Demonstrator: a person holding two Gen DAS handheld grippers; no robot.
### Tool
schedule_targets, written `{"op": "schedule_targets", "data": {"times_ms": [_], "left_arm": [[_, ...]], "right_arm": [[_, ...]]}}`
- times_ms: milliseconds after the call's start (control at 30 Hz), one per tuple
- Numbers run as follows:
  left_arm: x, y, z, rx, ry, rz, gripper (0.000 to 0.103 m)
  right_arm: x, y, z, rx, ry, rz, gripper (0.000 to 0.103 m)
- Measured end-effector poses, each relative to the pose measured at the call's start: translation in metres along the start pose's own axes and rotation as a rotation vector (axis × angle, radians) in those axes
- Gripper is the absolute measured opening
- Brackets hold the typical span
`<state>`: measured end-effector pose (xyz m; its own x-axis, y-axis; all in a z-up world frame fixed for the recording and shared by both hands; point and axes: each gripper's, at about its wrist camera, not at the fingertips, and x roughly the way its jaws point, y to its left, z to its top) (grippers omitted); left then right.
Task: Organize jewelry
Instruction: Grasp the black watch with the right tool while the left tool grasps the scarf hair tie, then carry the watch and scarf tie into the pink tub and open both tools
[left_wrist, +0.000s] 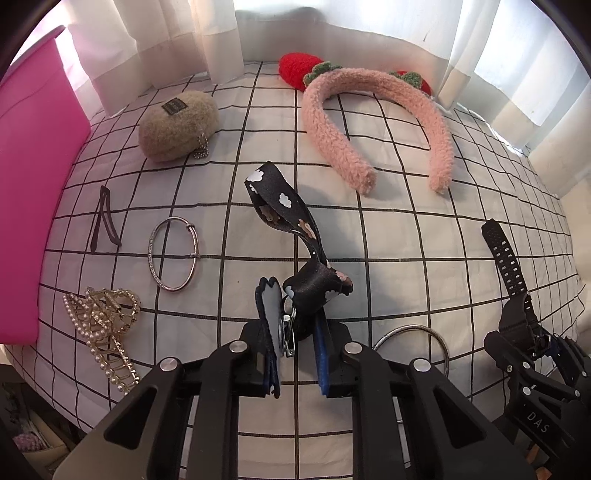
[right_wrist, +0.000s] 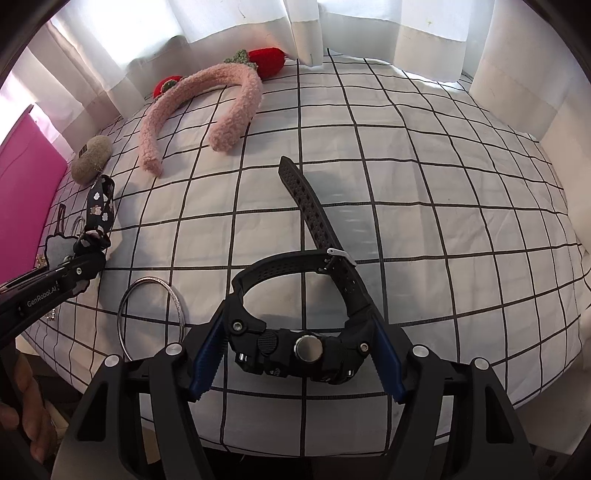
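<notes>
My left gripper (left_wrist: 295, 332) is shut on a black strap keychain (left_wrist: 291, 221) with cloud and bear prints, held by its metal clip; the strap sticks up and away. It also shows in the right wrist view (right_wrist: 99, 206). My right gripper (right_wrist: 295, 354) is shut on the case of a black watch (right_wrist: 295, 347), its perforated strap (right_wrist: 310, 206) pointing away. The watch also shows at the right of the left wrist view (left_wrist: 513, 295).
On the checked cloth (left_wrist: 406, 240) lie a pink fuzzy headband (left_wrist: 369, 122), red strawberry knits (left_wrist: 295, 70), a beige plush pouch (left_wrist: 177, 125), a black hair clip (left_wrist: 103, 221), a silver bangle (left_wrist: 173, 254), a pearl claw clip (left_wrist: 103, 325) and a second bangle (right_wrist: 155, 314). A pink box (left_wrist: 33, 184) stands left.
</notes>
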<state>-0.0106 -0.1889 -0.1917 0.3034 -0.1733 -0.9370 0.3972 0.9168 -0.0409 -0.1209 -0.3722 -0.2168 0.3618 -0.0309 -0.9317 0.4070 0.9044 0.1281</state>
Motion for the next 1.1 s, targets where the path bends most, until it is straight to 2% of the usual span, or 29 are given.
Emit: {"op": "schedule_targets", "data": {"times_ms": [333,533,800,1100], "left_arm": [[-0.049,0.008,0.012,0.014,-0.109,-0.037,0.017],[-0.096,0.033,0.025,-0.008,-0.203,-0.028,0.017],[-0.157,0.094,0.039,-0.102,-0.31,0.033,0.017],[-0.212,0.202,0.041,-0.273,-0.4,0.156,0.017]], "right_arm": [[-0.033,0.011,0.004,-0.012,-0.072,0.019,0.067],[-0.071,0.043,0.028,-0.077,-0.152,0.04,0.067],[-0.121,0.128,0.068,-0.236,-0.276,0.106,0.067],[-0.152,0.255,0.103,-0.436,-0.358,0.236,0.067]]}}
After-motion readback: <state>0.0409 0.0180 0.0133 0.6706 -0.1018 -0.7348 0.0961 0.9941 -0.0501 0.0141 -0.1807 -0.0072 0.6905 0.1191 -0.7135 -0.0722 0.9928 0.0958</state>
